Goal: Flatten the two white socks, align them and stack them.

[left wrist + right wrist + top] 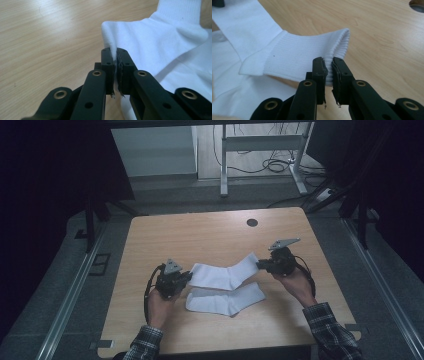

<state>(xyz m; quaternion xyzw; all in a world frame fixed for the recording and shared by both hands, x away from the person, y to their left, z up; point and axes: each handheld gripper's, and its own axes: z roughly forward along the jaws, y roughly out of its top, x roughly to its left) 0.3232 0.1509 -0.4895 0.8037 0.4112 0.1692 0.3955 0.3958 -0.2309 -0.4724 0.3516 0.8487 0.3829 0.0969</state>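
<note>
The upper white sock (226,274) stretches above the bench (200,235); left hand-held gripper (114,62) pinches its toe, right hand-held gripper (329,66) its ribbed cuff; light, limp, unbreakable; edges grip best.

Two socks on the table (150,330), middle of its near half. Upper sock (225,273) lies farther from the near edge; lower sock (227,300) sits just in front of it, toward the near edge, the two close, maybe overlapping at the middle. Left gripper (186,278) at the left end of the upper sock, jaws pinched on the cloth there; left hand (159,306) behind it toward the near left corner. Right gripper (261,265) at the sock's right end, jaws clamped on the ribbed cuff (337,47); right hand (296,287) toward the right edge. Round hole (252,222) near the far edge, right of centre. Desk frame (260,150) on the floor beyond the far edge.
</note>
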